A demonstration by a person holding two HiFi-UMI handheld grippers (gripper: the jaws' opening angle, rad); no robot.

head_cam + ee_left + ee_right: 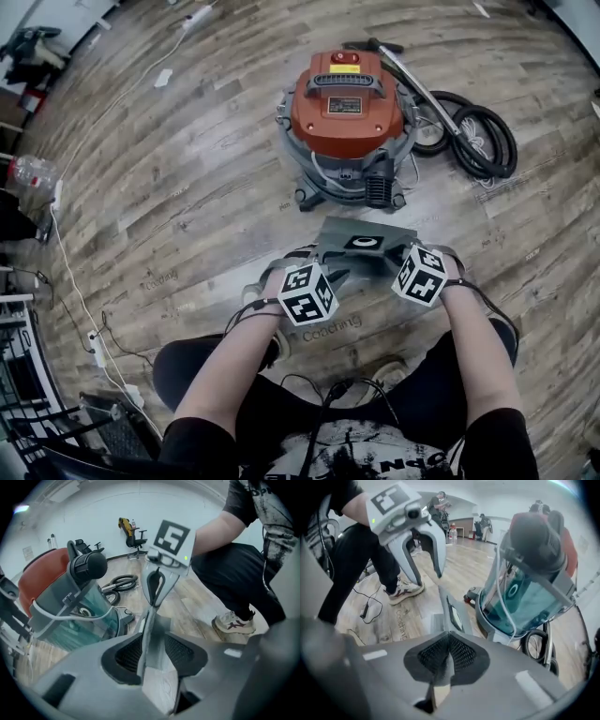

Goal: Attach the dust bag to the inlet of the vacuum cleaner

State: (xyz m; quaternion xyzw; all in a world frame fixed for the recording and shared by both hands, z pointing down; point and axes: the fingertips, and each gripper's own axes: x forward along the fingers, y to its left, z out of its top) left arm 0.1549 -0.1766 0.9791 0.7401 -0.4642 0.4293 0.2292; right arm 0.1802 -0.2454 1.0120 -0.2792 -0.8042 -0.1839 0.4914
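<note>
**Two grippers, one bag, inlet dead ahead**

Left gripper (154, 654) hangs with jaws spread wide, an edge of the dust bag (342, 249) between its pads, unclamped. The bag rides off the wooden floor (187, 187), long axis running gripper to gripper, collar hole up. Right gripper (449, 656), jaws pressed tight on the other edge, has the only hold and looks nearer. One vacuum cleaner (345, 122) stands just beyond, black inlet (89, 566) facing the bag; one hose (483, 141) at right.

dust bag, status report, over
Right tool shut on dust bag edge. Left tool open, bag edge between its jaws. Bag not yet on vacuum cleaner. Hose lies beside the cleaner, out of the path.
</note>
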